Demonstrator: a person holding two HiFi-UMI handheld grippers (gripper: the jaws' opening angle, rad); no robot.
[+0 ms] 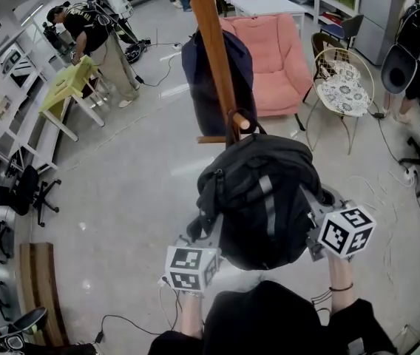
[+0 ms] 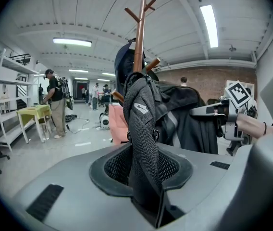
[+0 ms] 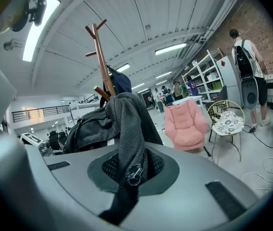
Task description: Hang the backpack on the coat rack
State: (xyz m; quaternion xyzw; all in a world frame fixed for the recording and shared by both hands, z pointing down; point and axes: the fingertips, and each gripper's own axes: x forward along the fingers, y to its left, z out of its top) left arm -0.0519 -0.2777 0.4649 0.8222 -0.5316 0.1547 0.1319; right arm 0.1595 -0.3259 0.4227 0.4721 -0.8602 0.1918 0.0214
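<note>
Both left gripper [image 2: 148, 196] and right gripper [image 3: 124, 196] pinch the black backpack's [image 1: 262, 198] mesh straps [image 2: 143, 129].

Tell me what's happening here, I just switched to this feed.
A person is holding the black backpack up against the wooden coat rack, with the left tool shut on one shoulder strap and the right tool shut on the other strap. The pack's top loop sits at a lower peg, but whether it has caught there is unclear. A dark blue item hangs on the rack.
</note>
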